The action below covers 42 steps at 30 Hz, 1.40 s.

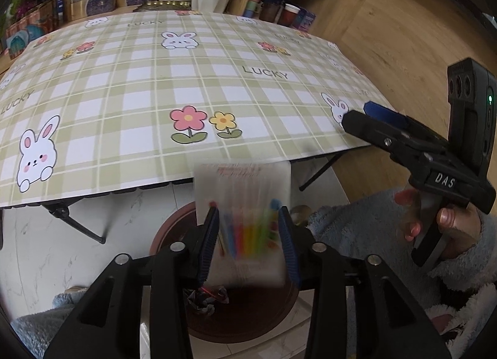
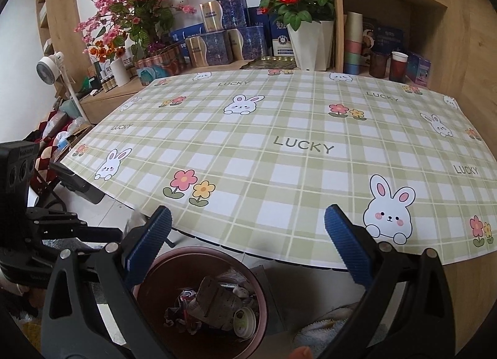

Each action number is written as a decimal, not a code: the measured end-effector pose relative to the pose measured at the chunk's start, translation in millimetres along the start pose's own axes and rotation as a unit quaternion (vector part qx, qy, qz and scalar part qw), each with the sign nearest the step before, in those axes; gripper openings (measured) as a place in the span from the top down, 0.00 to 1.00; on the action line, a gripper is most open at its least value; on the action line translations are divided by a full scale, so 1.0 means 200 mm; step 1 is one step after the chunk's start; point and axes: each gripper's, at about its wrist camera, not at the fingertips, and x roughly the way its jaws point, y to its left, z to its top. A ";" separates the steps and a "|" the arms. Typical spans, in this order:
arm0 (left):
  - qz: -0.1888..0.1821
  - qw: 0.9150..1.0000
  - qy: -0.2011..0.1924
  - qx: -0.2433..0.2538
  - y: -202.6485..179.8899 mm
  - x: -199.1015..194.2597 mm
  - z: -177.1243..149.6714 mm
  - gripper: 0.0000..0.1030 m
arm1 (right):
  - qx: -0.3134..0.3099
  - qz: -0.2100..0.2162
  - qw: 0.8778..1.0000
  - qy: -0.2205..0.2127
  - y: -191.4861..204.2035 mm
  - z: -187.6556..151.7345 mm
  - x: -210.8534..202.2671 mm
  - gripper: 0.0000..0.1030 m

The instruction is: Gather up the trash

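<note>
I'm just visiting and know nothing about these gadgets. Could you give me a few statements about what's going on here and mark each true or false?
1. A clear packet with colourful stripes sits between the left gripper fingers, above the brown bin. True.
2. The bin is empty. False: crumpled trash lies in it.
3. The right gripper holds a cup. False: its jaws are open and empty.
4. The checked tablecloth shows rabbits and flowers. True.
5. The bin stands on the table. False: it stands on the floor, beside the table's edge.

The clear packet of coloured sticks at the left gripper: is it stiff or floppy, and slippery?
The packet looks flat and see-through, so it is probably light. Its smooth film may slip between the pads. The sticks inside likely stiffen it somewhat.
</note>
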 end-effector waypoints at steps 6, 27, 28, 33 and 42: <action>0.023 1.000 -0.016 0.013 -0.01 -0.04 0.01 0.37 | 0.003 -0.002 1.000 0.004 -0.01 0.00 0.00 0.06; 0.172 0.967 -0.187 0.018 0.05 -0.62 0.22 0.06 | -0.027 -0.027 0.999 -0.025 0.08 0.17 -0.18 0.06; 0.179 0.965 -0.191 0.019 0.05 -0.64 0.23 0.06 | -0.029 -0.030 0.999 -0.029 0.09 0.19 -0.21 0.06; 0.207 0.952 -0.223 0.023 0.00 -0.77 0.26 0.06 | -0.032 -0.040 0.998 -0.042 0.10 0.26 -0.29 0.06; 0.211 0.946 -0.247 0.012 -0.05 -0.88 0.28 0.06 | -0.026 -0.044 0.997 -0.065 0.11 0.33 -0.43 0.06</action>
